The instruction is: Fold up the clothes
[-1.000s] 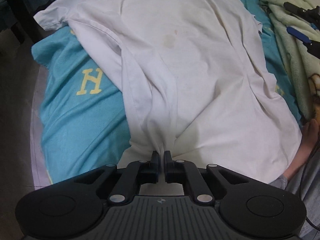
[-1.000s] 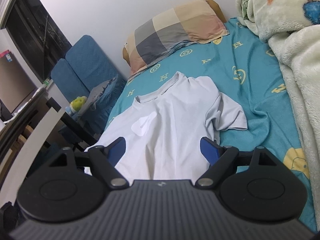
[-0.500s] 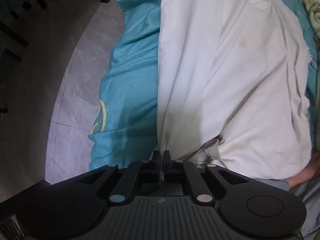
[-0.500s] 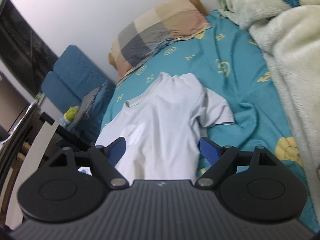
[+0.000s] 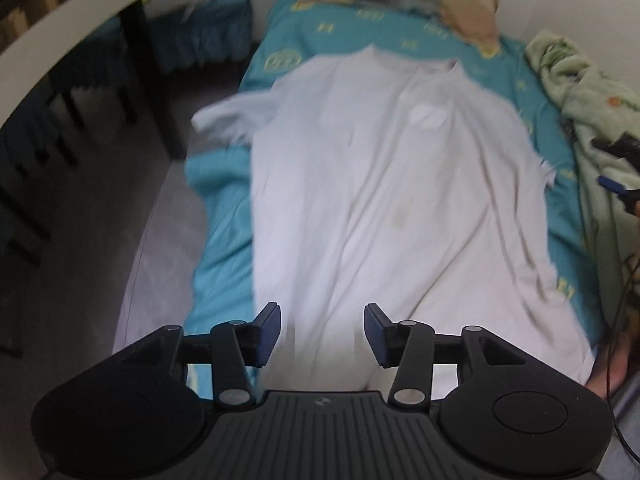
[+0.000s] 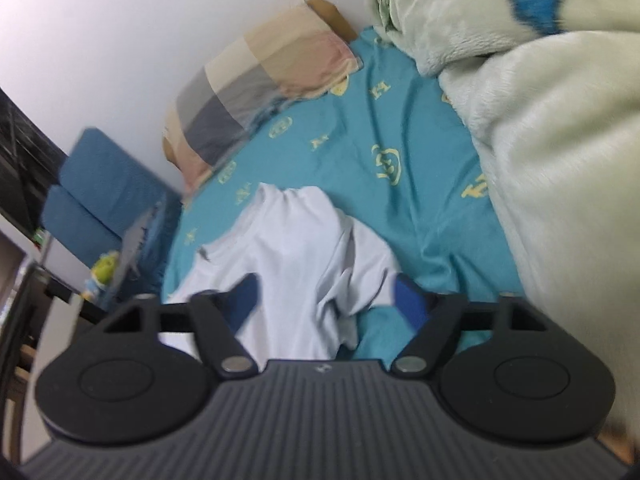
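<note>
White T-shirt [image 5: 392, 208] near bed edge [image 5: 208, 216]; floor [image 5: 120, 240] beside.

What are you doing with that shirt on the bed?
A person holding a gripper in each hand is getting ready to fold a white T-shirt. It lies spread out, a bit wrinkled, on the teal bedsheet, with its collar toward the checked pillow. Right now nothing is holding it: the left gripper is open over the shirt's bottom edge, and the right gripper is open over one sleeve. No fold has been made yet.
</note>
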Motion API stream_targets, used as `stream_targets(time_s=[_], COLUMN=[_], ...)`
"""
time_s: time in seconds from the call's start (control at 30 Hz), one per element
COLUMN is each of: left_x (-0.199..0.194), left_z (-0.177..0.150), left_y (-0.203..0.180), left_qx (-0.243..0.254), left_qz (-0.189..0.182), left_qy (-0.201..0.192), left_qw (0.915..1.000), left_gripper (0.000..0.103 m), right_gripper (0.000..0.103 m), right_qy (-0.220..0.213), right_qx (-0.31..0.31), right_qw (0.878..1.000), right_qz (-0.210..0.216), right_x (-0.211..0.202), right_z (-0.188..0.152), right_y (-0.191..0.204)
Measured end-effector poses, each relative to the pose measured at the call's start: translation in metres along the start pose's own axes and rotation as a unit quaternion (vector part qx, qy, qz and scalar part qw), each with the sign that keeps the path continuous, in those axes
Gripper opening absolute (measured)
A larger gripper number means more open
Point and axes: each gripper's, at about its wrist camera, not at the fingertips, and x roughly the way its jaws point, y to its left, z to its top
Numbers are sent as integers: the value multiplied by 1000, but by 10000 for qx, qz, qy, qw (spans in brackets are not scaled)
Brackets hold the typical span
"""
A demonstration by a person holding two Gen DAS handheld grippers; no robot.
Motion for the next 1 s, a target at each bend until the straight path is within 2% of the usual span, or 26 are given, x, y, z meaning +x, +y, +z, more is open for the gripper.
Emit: stream_targets(time_s=[0.07, 0.13, 0.2, 0.27, 0.33, 0.43, 0.5, 0.53, 0.63, 0.73, 0.83, 0.9, 1.0], left_x=[9, 31, 52, 78, 102, 137, 155, 164, 176, 172, 171, 174, 177], left_z=[2, 7, 13, 18, 24, 21, 20, 19, 20, 20, 19, 19, 19], left_y=[-22, -43, -64, -84, -102, -114, -105, -100, -90, -81, -81, -81, -81], left_qx=[-167, -392, -617, -797, -604, 45, -55, -105, -273, -260, -223, -194, -150], left_qz=[-175, -470, -764, -1046, -1104, -1125, -1173, -1197, -1274, -1380, -1396, -1380, -1357], left_qy=[-395, -635, -873, -1006, -1027, -1053, -966, -922, -897, -1059, -1079, -1064, -1041], left_qw=[9989, 9961, 9913, 9862, 9867, 9880, 9884, 9885, 9874, 9844, 9841, 9845, 9851], left_gripper=[51, 51, 51, 51, 51, 51, 51, 51, 49, 49, 49, 49, 49], right_gripper=[70, 64, 58, 58, 58, 54, 5, 6, 5, 5, 5, 5, 5], right_qy=[28, 43, 217, 419, 591, 853, 887, 903, 376, -364, -780, -839, -575], right_qx=[-109, -329, -407, -416, -430, -671, -962, -1107, -1526, -1977, -2187, -2296, -2439], right_qw=[9998, 9989, 9981, 9972, 9960, 9927, 9891, 9870, 9831, 9720, 9585, 9510, 9393], right_qz=[-148, -325, -418, -453, -506, -530, -671, -743, -934, -1219, -1654, -1893, -2346], right_x=[20, 42, 66, 87, 101, 119, 125, 127, 117, 106, 112, 130, 174], right_z=[10, 18, 21, 22, 16, 6, 2, 0, 10, 38, 75, 96, 114], right_y=[-4, -9, -19, -29, -35, -34, -23, -17, 8, 33, 43, 43, 30])
